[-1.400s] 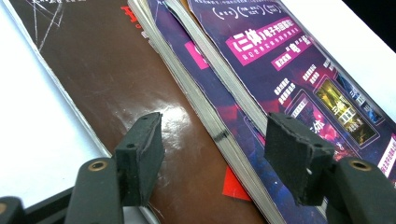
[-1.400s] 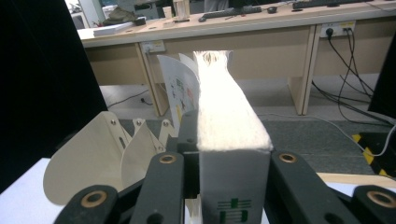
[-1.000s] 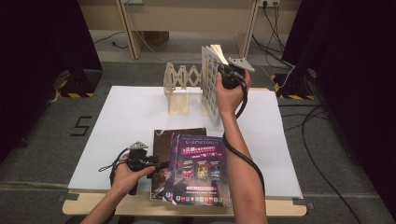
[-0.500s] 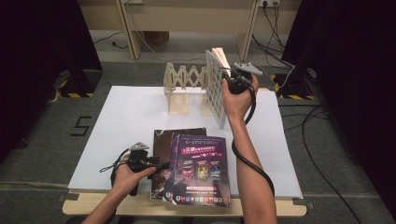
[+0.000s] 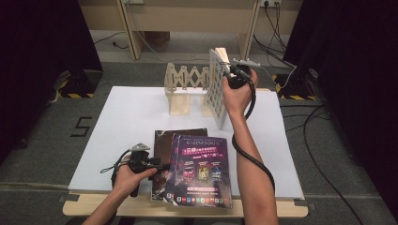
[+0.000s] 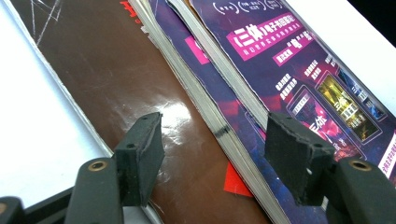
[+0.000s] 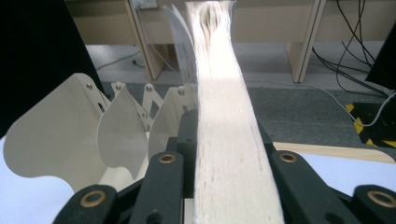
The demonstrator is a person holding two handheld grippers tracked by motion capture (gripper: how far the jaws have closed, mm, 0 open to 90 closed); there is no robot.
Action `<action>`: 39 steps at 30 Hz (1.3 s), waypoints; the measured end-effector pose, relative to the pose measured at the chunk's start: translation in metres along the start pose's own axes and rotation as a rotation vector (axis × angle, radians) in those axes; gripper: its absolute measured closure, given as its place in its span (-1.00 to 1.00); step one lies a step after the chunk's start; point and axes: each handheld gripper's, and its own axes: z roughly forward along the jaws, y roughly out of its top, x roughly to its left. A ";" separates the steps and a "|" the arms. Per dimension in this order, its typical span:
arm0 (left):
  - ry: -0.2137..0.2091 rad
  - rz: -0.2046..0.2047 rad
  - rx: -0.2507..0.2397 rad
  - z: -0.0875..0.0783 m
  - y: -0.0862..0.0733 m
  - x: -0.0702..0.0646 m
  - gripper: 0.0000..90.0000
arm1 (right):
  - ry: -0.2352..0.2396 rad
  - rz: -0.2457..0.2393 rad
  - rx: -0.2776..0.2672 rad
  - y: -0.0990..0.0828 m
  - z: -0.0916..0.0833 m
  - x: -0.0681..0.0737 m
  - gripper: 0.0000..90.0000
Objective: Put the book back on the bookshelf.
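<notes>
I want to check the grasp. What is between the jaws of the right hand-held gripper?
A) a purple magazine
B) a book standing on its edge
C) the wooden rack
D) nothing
B: in the right gripper view the right hand-held gripper clamps the page edge of the upright book, beside the wooden rack.

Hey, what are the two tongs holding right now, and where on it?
The right tongs clamp a book by its page edge, standing it upright beside the rack. The left tongs are open over the magazines, holding nothing.
</notes>
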 end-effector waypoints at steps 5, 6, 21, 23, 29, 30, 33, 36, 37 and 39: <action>0.003 0.002 0.000 0.000 0.000 0.001 -0.20 | -0.005 0.039 -0.057 0.001 0.003 0.000 0.66; 0.003 0.002 0.000 0.000 0.000 0.001 -0.20 | -0.007 0.034 -0.069 0.001 0.003 0.000 0.66; 0.003 0.006 -0.003 -0.001 0.000 -0.001 -0.20 | -0.054 -0.005 -0.112 -0.010 0.003 0.001 0.49; 0.003 0.006 -0.005 -0.001 0.001 -0.002 -0.20 | -0.047 -0.001 -0.100 -0.010 0.001 0.001 0.45; 0.006 0.006 -0.015 -0.002 0.002 -0.003 -0.19 | -0.041 -0.014 -0.105 -0.014 -0.009 0.002 0.35; 0.006 0.007 -0.015 -0.002 0.002 -0.003 -0.19 | -0.036 -0.011 -0.103 -0.015 -0.010 0.002 0.34; 0.002 0.010 -0.017 -0.003 0.002 -0.004 -0.19 | -0.036 -0.011 -0.096 -0.015 -0.015 0.000 0.29; 0.003 0.014 -0.019 -0.003 0.003 -0.005 -0.19 | -0.028 -0.014 -0.102 -0.017 -0.021 -0.001 0.25; 0.003 0.013 -0.019 -0.003 0.003 -0.005 -0.19 | -0.026 -0.012 -0.105 -0.018 -0.024 -0.002 0.23; 0.005 0.014 -0.017 -0.003 0.003 -0.006 -0.19 | -0.016 -0.006 -0.107 -0.019 -0.028 -0.003 0.21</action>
